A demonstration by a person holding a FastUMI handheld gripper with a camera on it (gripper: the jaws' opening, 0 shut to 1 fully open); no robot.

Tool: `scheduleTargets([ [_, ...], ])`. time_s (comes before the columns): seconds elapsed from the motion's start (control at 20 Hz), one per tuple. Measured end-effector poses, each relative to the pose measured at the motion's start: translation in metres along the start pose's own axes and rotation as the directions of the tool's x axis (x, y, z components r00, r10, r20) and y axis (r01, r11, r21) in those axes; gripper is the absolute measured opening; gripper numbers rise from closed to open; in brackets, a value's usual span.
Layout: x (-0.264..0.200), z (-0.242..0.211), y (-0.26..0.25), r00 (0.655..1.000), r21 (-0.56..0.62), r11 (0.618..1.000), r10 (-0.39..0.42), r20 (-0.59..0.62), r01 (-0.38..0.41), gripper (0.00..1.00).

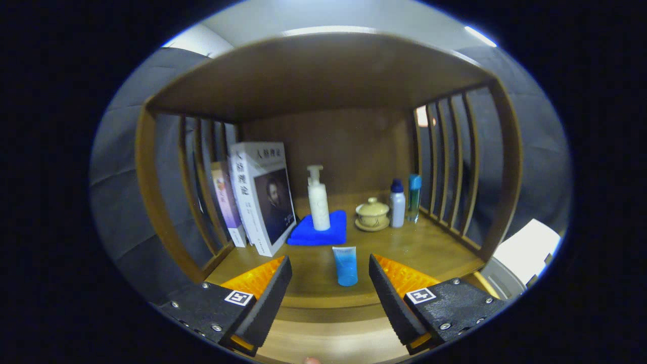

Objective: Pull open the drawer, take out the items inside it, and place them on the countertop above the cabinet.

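At lower centre the gripper point(330, 275) has its jaws spread apart, holding nothing. Between the fingers a small blue squeeze tube point(345, 265) stands upright on the wooden countertop point(424, 247). Behind it, mid-frame, a white pump bottle point(318, 199) rests on a folded blue cloth point(319, 233). I'd worry that pulling back carelessly could tip the tube.

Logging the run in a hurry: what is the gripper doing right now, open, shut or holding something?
Gripper: open, holding nothing; the blue tube stands on the wooden shelf between the spread fingers, touching neither.
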State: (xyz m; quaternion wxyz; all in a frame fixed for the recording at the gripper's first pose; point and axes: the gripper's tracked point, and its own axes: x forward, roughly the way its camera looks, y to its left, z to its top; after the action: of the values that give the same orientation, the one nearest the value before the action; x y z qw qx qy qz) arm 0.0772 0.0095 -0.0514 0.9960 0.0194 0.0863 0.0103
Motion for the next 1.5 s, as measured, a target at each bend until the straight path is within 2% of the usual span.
scheduleTargets([
  [0.3, -0.097, -0.001, 0.024, 0.979, 0.043, 0.997, 0.056, 0.198, -0.065, 0.94],
  [0.5, -0.138, -0.035, 0.018, 0.975, 0.076, 0.995, 0.042, 0.217, -0.060, 0.94],
  [0.65, -0.153, -0.063, 0.013, 0.983, -0.005, 0.999, 0.044, 0.180, -0.044, 0.94],
  [0.9, -0.169, -0.107, 0.017, 0.991, -0.037, 0.998, 0.048, 0.126, -0.043, 0.94],
  [1.2, -0.165, -0.165, 0.013, 1.000, -0.027, 1.000, 0.011, 0.015, -0.010, 0.94],
  [1.5, -0.148, -0.194, 0.006, 0.999, -0.014, 1.000, -0.015, -0.051, 0.015, 0.94],
])
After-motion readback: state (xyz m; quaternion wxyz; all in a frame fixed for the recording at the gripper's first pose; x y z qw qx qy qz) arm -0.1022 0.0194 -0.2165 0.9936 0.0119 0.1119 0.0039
